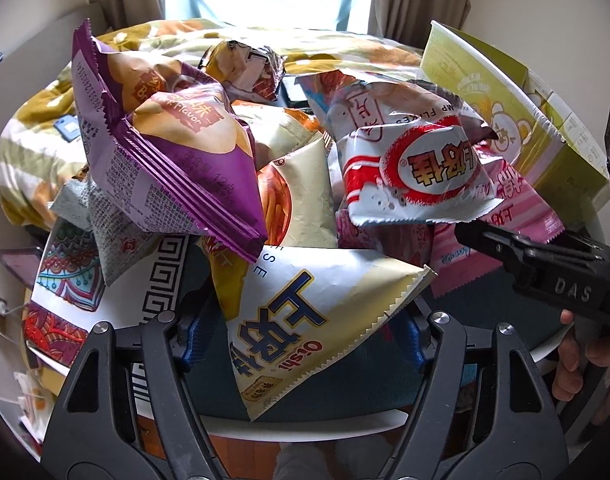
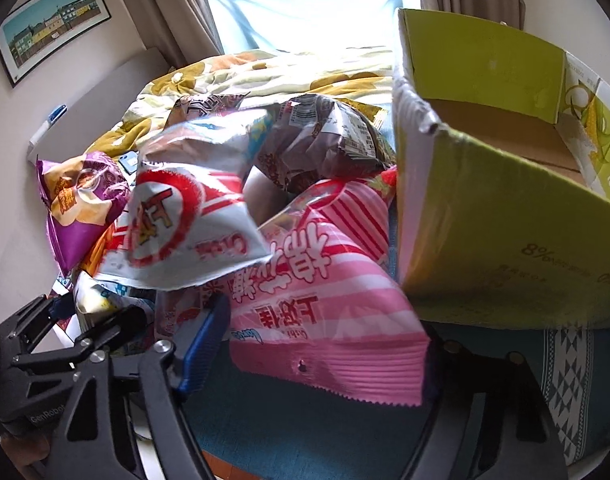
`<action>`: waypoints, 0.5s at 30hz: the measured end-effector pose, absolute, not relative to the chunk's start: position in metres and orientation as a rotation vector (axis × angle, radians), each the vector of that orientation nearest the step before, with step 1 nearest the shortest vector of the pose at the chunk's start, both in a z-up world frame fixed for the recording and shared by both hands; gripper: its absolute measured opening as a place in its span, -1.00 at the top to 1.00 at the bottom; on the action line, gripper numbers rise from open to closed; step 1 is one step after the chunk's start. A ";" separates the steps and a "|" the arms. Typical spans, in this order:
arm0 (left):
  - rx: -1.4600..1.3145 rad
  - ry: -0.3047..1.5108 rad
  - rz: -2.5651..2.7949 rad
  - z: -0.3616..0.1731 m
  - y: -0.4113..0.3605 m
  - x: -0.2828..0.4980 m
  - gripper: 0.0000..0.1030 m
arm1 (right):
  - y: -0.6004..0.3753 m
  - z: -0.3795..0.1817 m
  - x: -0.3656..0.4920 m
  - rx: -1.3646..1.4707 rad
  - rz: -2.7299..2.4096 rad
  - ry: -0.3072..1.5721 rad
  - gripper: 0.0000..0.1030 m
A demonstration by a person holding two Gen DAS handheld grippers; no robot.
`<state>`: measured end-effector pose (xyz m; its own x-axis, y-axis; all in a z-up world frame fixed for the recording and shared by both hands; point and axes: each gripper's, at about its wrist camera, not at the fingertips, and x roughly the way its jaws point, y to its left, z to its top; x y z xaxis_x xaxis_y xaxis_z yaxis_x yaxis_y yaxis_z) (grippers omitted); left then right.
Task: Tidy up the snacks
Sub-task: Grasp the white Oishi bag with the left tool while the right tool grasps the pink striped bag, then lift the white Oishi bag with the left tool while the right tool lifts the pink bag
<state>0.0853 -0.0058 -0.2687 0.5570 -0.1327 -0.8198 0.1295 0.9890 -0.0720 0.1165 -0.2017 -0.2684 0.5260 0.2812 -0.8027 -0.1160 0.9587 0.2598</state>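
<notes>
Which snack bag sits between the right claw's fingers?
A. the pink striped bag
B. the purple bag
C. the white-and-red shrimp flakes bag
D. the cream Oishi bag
A: in the right wrist view, the pink striped bag lies between the right claw fingers, beside the green carton.

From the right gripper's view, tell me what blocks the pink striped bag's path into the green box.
The green cardboard box stands right of the pink striped snack bag, open at the top. Its near wall rises between them, so the bag must go over it. The red-and-white bag overlaps the pink bag's upper left edge.
</notes>
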 end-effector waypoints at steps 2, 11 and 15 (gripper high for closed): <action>-0.001 0.970 -0.170 -0.269 -0.007 0.085 -0.36 | -0.205 -0.271 0.118 0.234 0.246 1.001 -0.17; -0.021 0.949 -0.209 -0.249 -0.003 0.079 -0.34 | -0.204 -0.257 0.104 0.237 0.227 0.978 0.38; -0.025 0.923 -0.219 -0.232 -0.003 0.072 -0.33 | -0.204 -0.243 0.095 0.234 0.209 0.952 0.45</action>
<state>0.0725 -0.0034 -0.2322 0.5830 -0.1986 -0.7878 0.1768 0.9774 -0.1156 0.0952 -0.2038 -0.2431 0.5632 0.2780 -0.7781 -0.0734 0.9548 0.2880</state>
